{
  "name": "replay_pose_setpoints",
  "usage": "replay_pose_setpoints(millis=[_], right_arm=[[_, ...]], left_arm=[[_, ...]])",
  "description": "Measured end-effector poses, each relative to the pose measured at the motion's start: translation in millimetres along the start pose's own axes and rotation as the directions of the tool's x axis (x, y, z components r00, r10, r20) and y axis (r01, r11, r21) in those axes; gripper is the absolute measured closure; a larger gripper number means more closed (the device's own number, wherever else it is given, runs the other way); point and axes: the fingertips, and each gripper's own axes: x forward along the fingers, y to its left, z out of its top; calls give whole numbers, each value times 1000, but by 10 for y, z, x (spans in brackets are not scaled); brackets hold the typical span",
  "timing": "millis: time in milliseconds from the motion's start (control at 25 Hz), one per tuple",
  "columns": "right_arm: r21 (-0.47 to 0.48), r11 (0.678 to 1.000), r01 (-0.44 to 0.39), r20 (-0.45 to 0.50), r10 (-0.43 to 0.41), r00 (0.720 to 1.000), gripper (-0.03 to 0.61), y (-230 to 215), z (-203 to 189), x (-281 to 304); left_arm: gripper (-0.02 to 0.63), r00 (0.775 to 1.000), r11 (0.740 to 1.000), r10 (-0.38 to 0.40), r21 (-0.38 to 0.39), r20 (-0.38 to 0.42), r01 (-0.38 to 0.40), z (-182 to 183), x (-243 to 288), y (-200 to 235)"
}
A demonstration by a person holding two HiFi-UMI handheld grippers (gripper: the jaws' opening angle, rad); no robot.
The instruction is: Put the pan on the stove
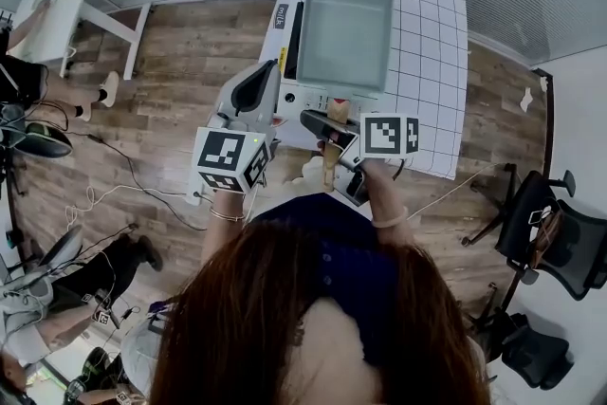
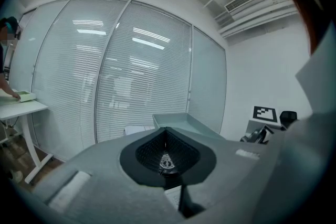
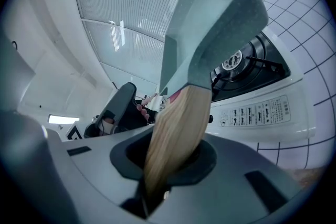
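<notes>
My right gripper [image 1: 322, 124] is clamped on the wooden handle [image 3: 176, 134] of the pan [image 1: 346, 33]: square, grey-green, deep-walled, empty. It's over the white gas stove [image 1: 305, 100]; contact unclear. Long axis runs away from me, handle nearest me. Left gripper [image 1: 254, 92] closed, empty.

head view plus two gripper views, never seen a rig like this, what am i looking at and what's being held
A person wears a camera on the head and holds a two-jaw hand tool in each hand. The head view looks down on both tools; each gripper view rides on one tool and looks along its jaws. The right gripper is clamped on the wooden handle of a grey square pan, held over a white stove on a table with a grid mat. The left gripper is closed and empty.
</notes>
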Motion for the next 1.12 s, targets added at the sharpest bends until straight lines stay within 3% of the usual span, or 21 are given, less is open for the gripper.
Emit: replay_pose_setpoints(millis=[1120], right_arm=[[86, 996, -3, -57, 8, 998, 505, -423, 147, 178]], left_arm=[[603, 997, 1000, 2, 5, -81, -1, -180, 369, 40]])
